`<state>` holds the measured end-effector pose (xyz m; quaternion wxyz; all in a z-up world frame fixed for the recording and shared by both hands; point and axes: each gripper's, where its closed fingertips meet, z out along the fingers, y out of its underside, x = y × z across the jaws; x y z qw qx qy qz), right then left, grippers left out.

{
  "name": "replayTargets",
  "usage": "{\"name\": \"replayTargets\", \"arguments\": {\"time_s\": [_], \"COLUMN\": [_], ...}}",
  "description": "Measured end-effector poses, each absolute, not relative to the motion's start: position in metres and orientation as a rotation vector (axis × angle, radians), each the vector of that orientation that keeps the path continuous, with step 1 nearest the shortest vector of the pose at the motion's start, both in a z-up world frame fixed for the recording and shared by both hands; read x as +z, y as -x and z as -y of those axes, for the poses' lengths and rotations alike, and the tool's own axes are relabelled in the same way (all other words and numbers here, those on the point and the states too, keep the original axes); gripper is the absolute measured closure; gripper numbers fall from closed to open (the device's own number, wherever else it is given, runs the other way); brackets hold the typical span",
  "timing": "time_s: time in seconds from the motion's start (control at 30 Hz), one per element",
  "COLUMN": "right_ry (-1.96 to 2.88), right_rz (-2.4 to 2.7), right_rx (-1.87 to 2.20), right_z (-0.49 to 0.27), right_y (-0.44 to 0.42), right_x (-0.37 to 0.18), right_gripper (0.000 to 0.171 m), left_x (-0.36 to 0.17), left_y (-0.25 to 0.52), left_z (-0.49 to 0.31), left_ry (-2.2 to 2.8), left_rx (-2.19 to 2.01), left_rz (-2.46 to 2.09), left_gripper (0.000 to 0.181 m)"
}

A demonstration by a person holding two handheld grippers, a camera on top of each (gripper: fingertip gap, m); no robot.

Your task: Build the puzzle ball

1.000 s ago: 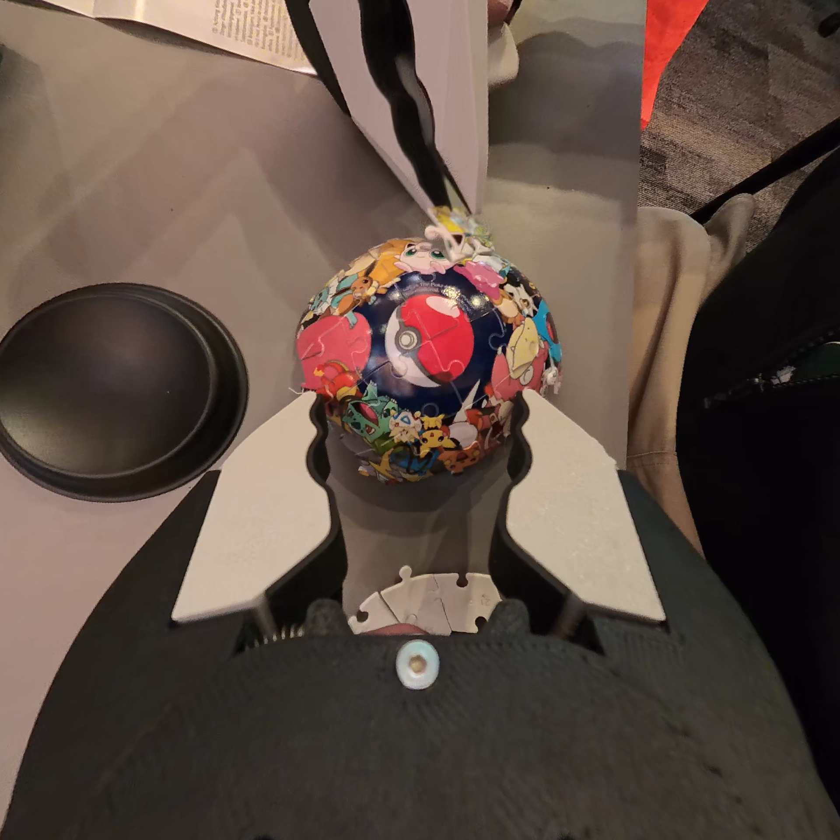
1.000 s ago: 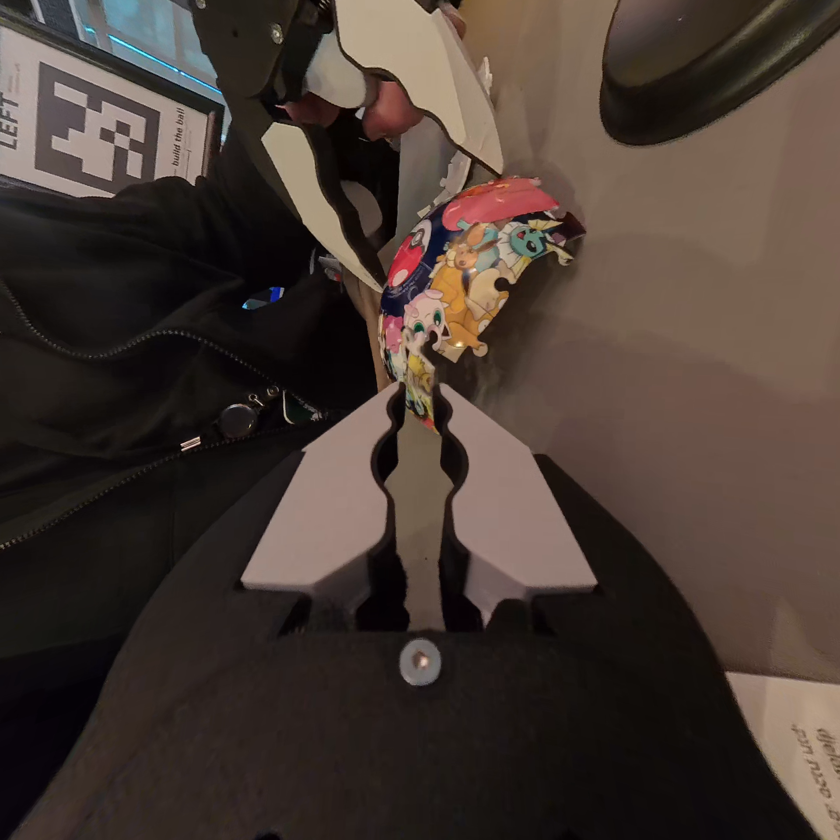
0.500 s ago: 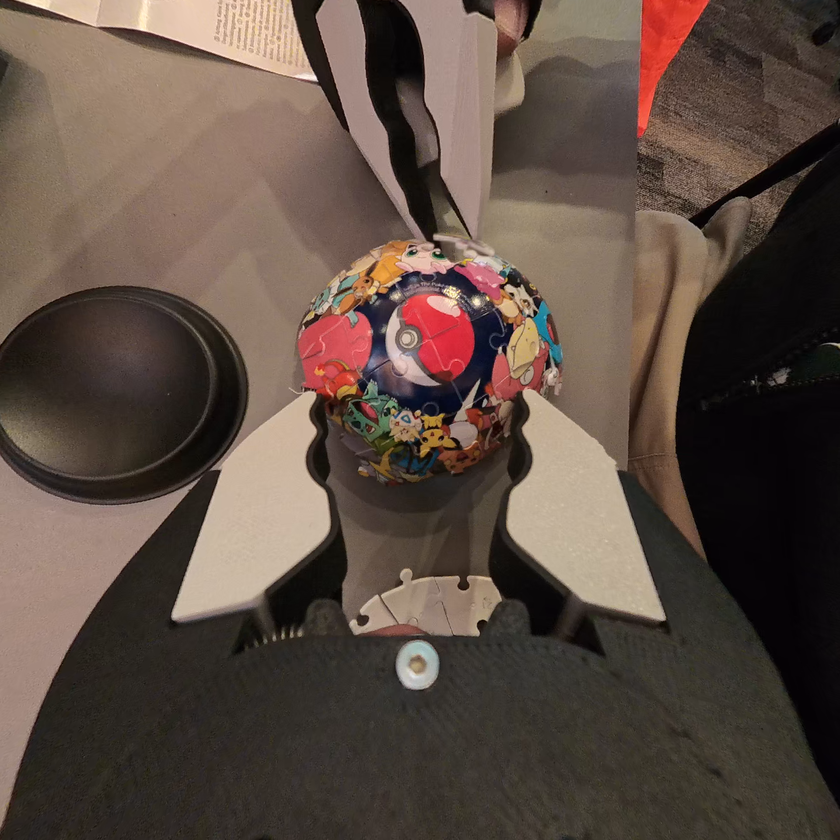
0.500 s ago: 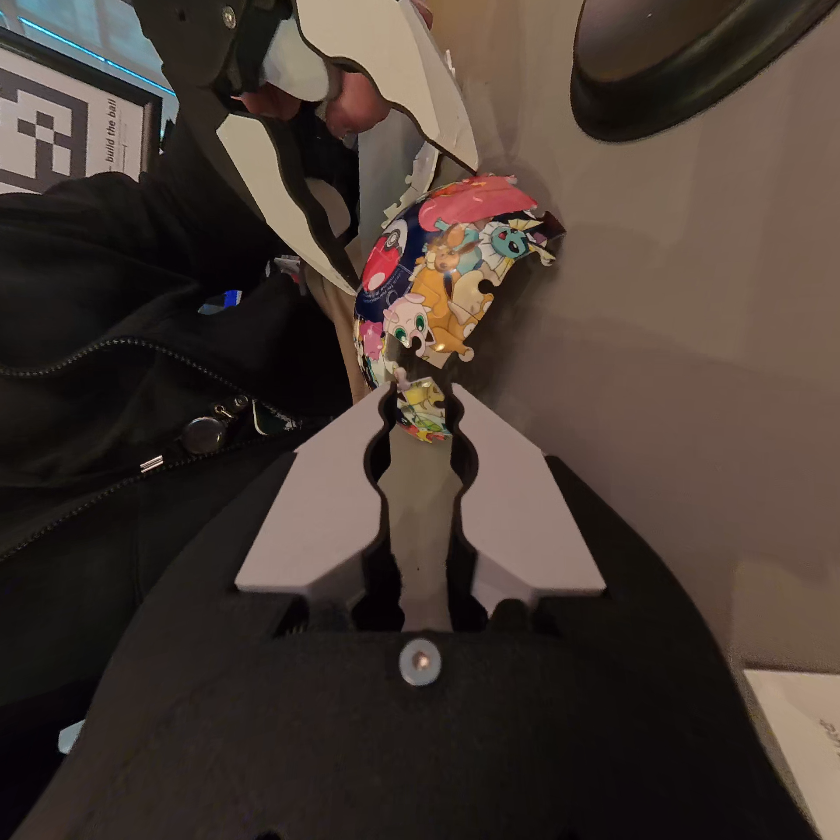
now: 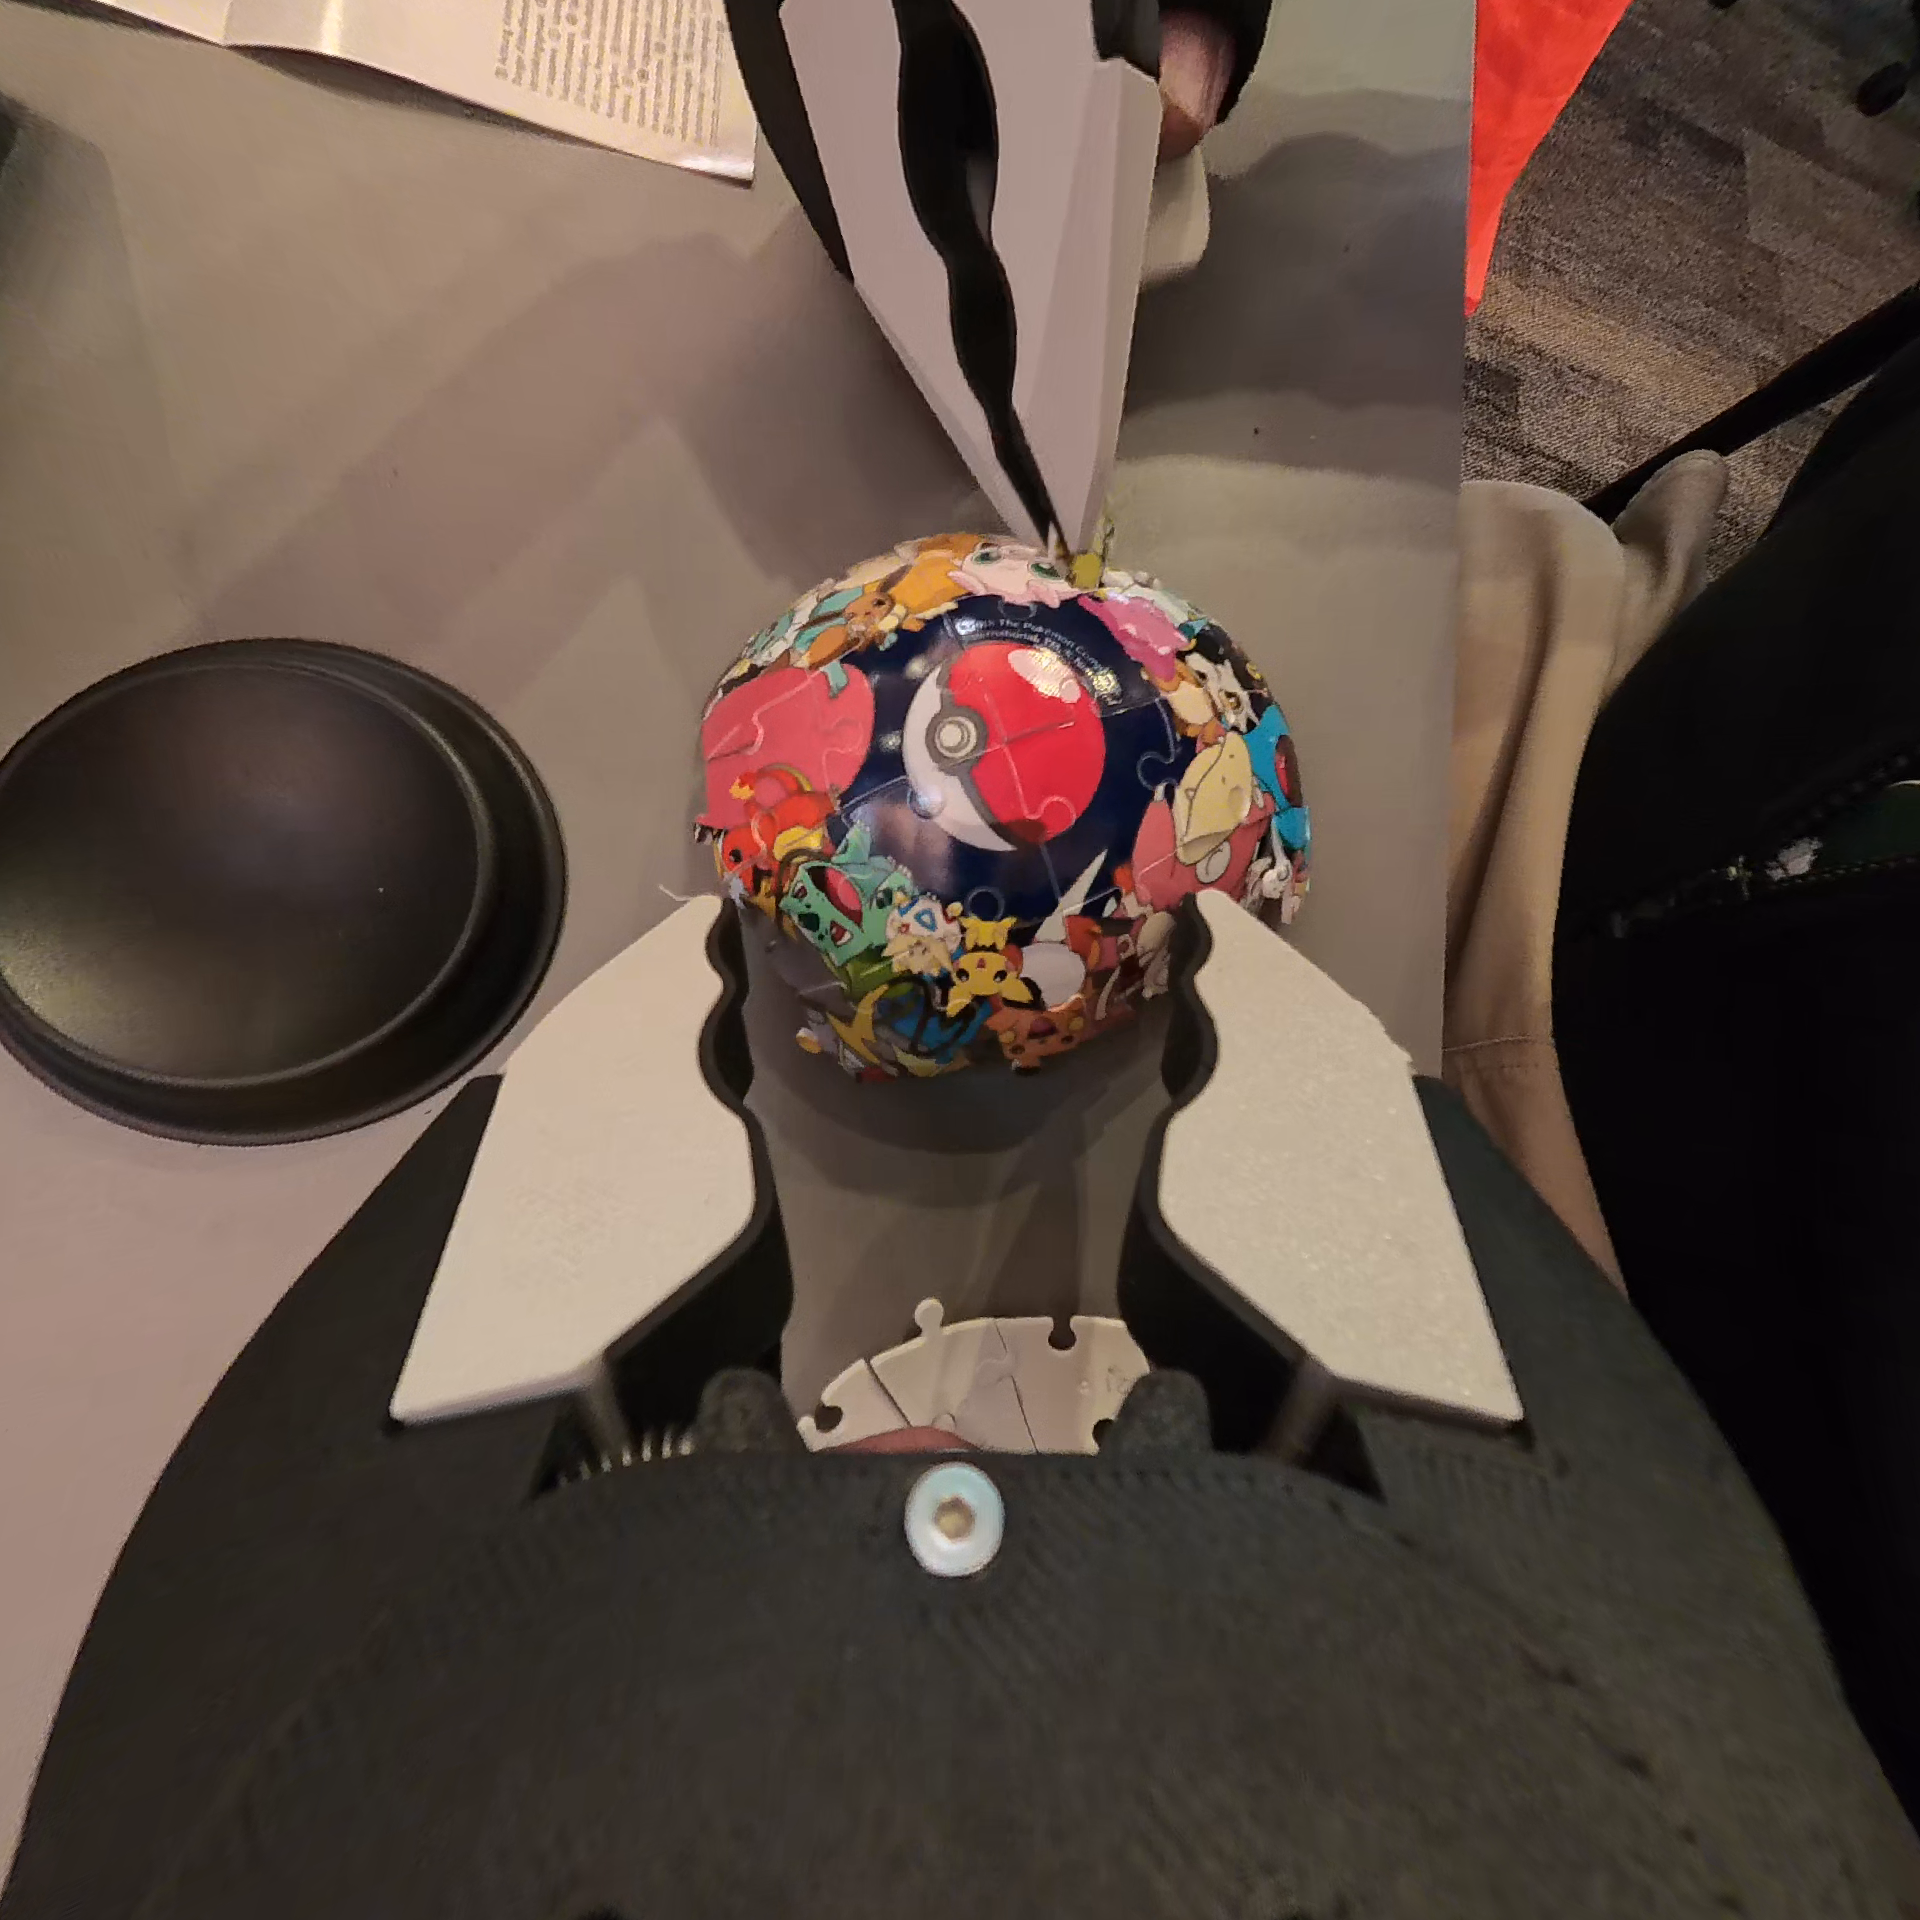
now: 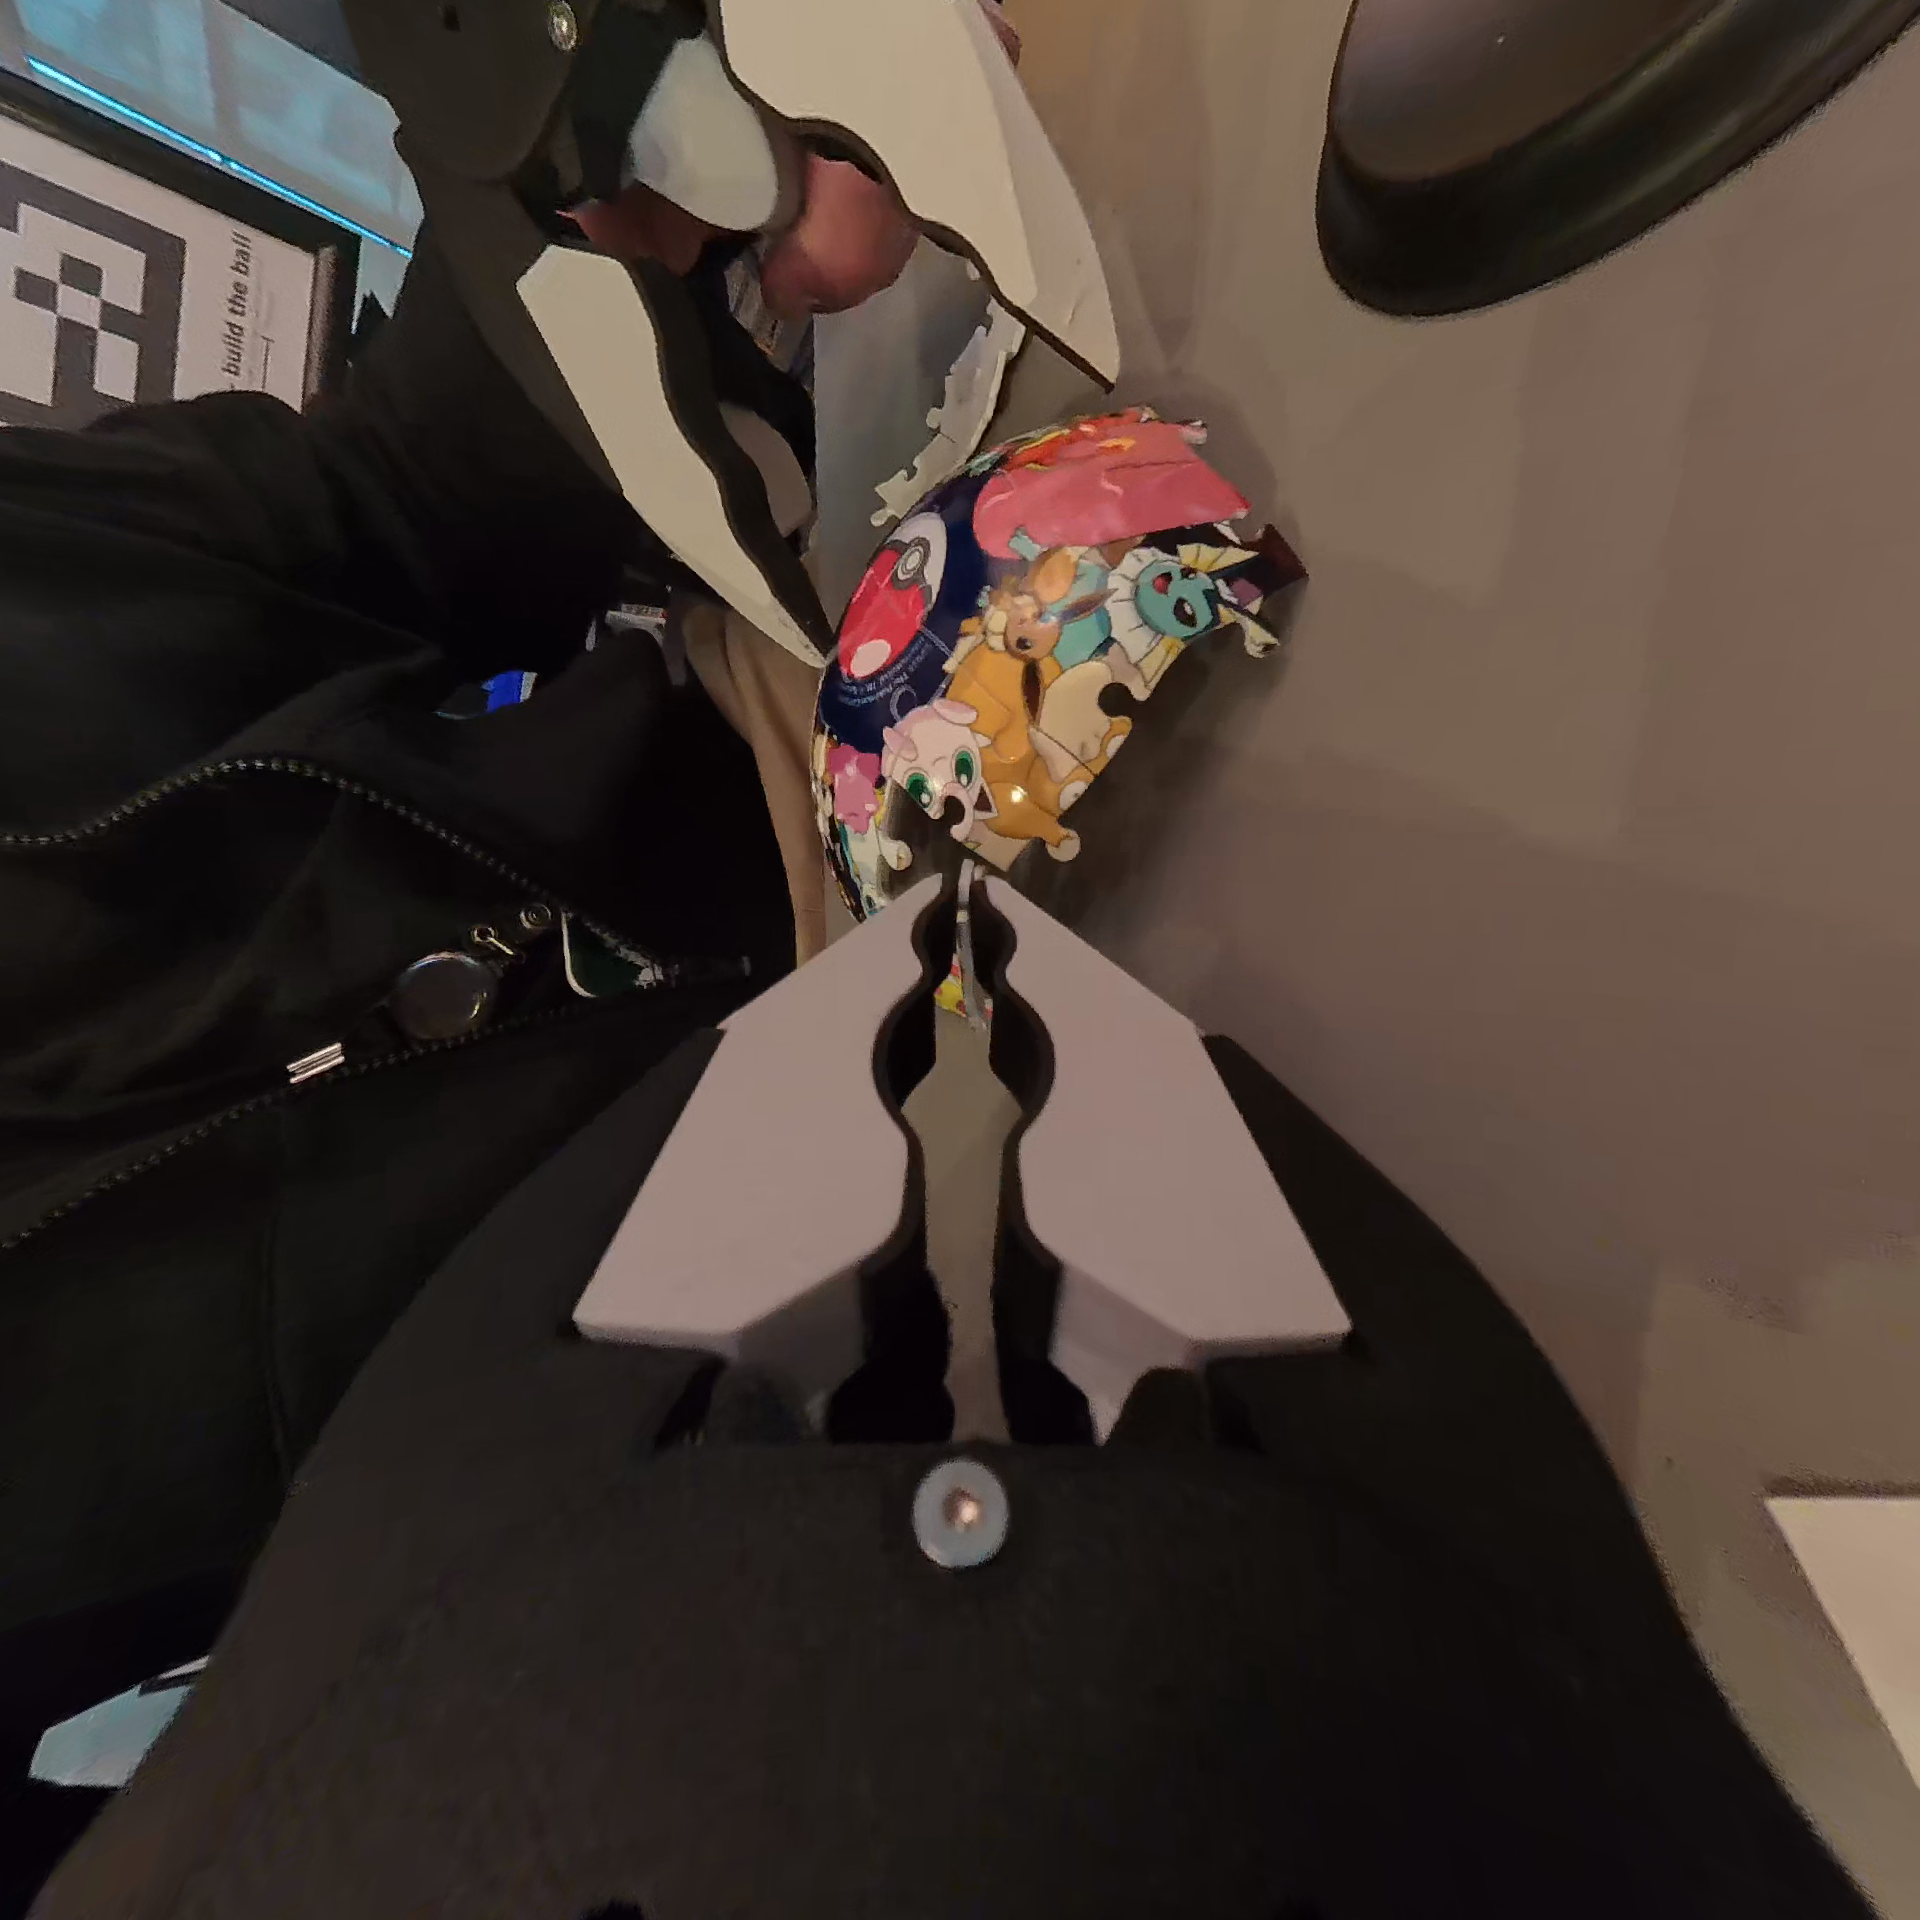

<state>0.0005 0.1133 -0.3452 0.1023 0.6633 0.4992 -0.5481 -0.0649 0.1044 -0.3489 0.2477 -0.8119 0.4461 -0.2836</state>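
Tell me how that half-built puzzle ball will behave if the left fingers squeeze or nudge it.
The puzzle ball is an open shell of interlocked pieces with ragged, unfinished edges, so it probably flexes or sheds pieces under a hard squeeze. Its glossy, curved surface may slip between the left gripper's flat fingers. Resting dome-up on its open rim on the table, it likely slides rather than rolls.

Right gripper (image 6: 964,904) tips nearly closed, pinching thin puzzle piece (image 6: 968,961) edge-on, piece touching open rim of puzzle ball (image 6: 1023,665). Ball partly built, dome-shaped shell with jagged edge, rests against grey table (image 6: 1558,935). Left gripper (image 6: 966,509) beyond, fingers spread wide either side of ball's far part. Black bowl (image 6: 1538,177) at upper right, apart from ball. Dark zipped jacket (image 6: 312,831) fills left side. White paper (image 6: 1860,1590) at lower right edge.
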Motion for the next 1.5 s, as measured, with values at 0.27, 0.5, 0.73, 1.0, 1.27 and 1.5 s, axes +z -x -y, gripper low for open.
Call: {"name": "replayTargets", "arguments": {"time_s": [0.27, 0.5, 0.73, 1.0, 1.27, 1.5], "right_ry": [-2.020, -2.017, -1.887, -1.889, -1.880, -1.957], "right_rz": [-1.395, -1.214, -1.211, -1.442, -1.898, -1.450], "right_rx": [-1.733, -2.265, -2.548, -2.426, -1.988, -2.140], "right_z": [-0.120, -0.143, -0.132, -0.124, -0.113, -0.121], "right_y": [-0.001, 0.003, 0.009, 0.002, -0.006, -0.003], "right_x": [-0.331, -0.264, -0.221, -0.225, -0.239, -0.262], "right_gripper": [0.171, 0.171, 0.170, 0.167, 0.169, 0.171], "left_x": [-0.347, -0.291, -0.252, -0.245, -0.253, -0.266], "left_y": [0.067, 0.054, -0.008, -0.014, -0.013, 0.003], "left_z": [-0.105, -0.120, -0.122, -0.110, -0.100, -0.111], "left_ry": [2.215, 2.093, 1.912, 1.897, 2.029, 2.085], "left_rx": [-0.761, -0.795, -1.178, -1.362, -1.429, -1.313], "left_rz": [-1.204, -0.979, -0.768, -0.775, -0.920, -0.854], "left_gripper": [0.103, 0.113, 0.168, 0.180, 0.180, 0.158]}}
